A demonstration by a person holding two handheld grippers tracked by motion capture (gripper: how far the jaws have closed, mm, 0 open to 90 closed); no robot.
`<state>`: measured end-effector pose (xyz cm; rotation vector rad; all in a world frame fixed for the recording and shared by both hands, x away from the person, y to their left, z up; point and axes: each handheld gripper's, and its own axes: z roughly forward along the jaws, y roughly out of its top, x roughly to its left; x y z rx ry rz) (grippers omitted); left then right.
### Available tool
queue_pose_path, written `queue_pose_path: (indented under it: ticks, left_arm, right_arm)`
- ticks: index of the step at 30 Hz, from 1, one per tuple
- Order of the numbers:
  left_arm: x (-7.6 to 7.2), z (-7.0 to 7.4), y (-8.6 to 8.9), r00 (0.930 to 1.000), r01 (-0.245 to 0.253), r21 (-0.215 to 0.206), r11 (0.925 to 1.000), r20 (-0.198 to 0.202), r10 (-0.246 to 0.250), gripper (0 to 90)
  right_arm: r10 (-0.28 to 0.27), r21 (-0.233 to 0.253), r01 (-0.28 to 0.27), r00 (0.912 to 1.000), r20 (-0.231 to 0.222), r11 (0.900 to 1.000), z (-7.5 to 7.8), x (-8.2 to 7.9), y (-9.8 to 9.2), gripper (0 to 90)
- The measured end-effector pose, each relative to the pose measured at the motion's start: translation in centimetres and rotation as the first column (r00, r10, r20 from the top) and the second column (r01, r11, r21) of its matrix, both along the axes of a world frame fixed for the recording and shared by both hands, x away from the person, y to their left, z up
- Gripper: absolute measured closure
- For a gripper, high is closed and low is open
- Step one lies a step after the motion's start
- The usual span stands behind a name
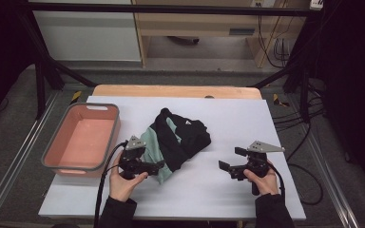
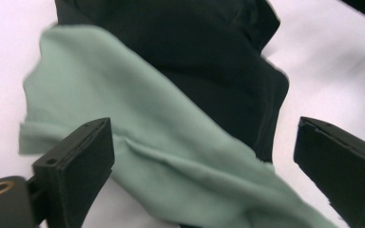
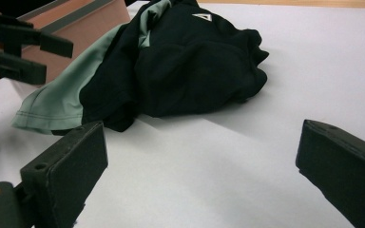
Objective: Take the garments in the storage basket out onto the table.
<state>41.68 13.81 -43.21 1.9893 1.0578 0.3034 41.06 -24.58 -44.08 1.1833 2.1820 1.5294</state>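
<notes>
a: two open grippers so far. the left gripper [image 1: 158, 165] has its jaws spread over the green hem of the garment [image 1: 178, 137], nothing pinched yet.

b: then drop lower and bite the green edge only, not the black layer under it.

a: the right gripper [image 1: 229, 160] is spread too, hovering over bare desk [image 1: 228, 118], apart from the cloth.

b: bring it to the black side for a second hold. the pink bin [image 1: 83, 140] sits beyond, at the left.
</notes>
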Motion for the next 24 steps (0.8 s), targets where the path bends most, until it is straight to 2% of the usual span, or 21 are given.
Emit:
queue_pose_path:
  ticks: [2, 6, 9, 10, 11, 14, 18, 19, 24]
  left_arm:
    - [-0.1, -0.3, -0.2, 0.9999, -0.011, 0.006, 0.9999, -0.003, 0.011, 9.1]
    - [-0.4, -0.7, -0.4, 0.9998, -0.019, -0.017, 0.9997, -0.012, 0.019, 14.9]
    - [-0.6, -1.1, -0.7, 0.9995, -0.029, -0.002, 0.9996, -0.008, 0.029, 24.1]
    - [-0.7, -1.2, -0.8, 0.9994, -0.032, -0.006, 0.9995, -0.012, 0.032, 24.1]
    - [-0.8, -1.5, -0.8, 0.9991, -0.041, -0.009, 0.9991, -0.015, 0.041, 31.1]
    - [-0.9, -1.7, -0.8, 0.9987, -0.050, 0.002, 0.9988, -0.010, 0.050, 36.2]
    - [-0.9, -2.3, -1.0, 0.9978, -0.065, -0.001, 0.9979, -0.009, 0.065, 53.0]
    - [-0.9, -2.5, -1.1, 0.9977, -0.068, 0.005, 0.9977, -0.006, 0.068, 55.1]
    - [-0.9, -2.6, -1.3, 0.9977, -0.068, 0.029, 0.9973, 0.000, 0.068, 63.8]
  right_arm:
    - [-0.001, -0.003, 0.001, 1.0000, -0.002, 1.000, 0.1, 0.0, 0.4, 3.6]
    - [-0.001, -0.002, 0.001, 1.0000, -0.001, 1.000, 0.2, 0.0, 1.2, 3.6]
    - [-0.002, -0.006, 0.002, 1.0000, -0.006, 1.000, 0.1, -0.1, 2.2, 3.6]
    - [-0.002, -0.006, 0.002, 1.0000, -0.006, 1.000, 0.1, -0.1, 2.2, 3.6]
    - [0.003, -0.012, -0.004, 1.0000, -0.007, 1.000, 0.1, -0.1, 2.7, 3.6]
    - [0.008, -0.013, -0.008, 1.0000, -0.006, 1.000, 0.1, -0.1, 3.1, 3.7]
    - [0.012, -0.012, -0.012, 0.9997, -0.021, 1.000, -0.1, -0.2, 3.8, 5.1]
    - [0.018, -0.006, -0.018, 0.9992, -0.034, 1.000, -0.2, -0.1, 4.0, 5.5]
    - [0.019, -0.009, -0.020, 0.9988, -0.046, 1.000, -0.4, 0.0, 4.4, 6.9]
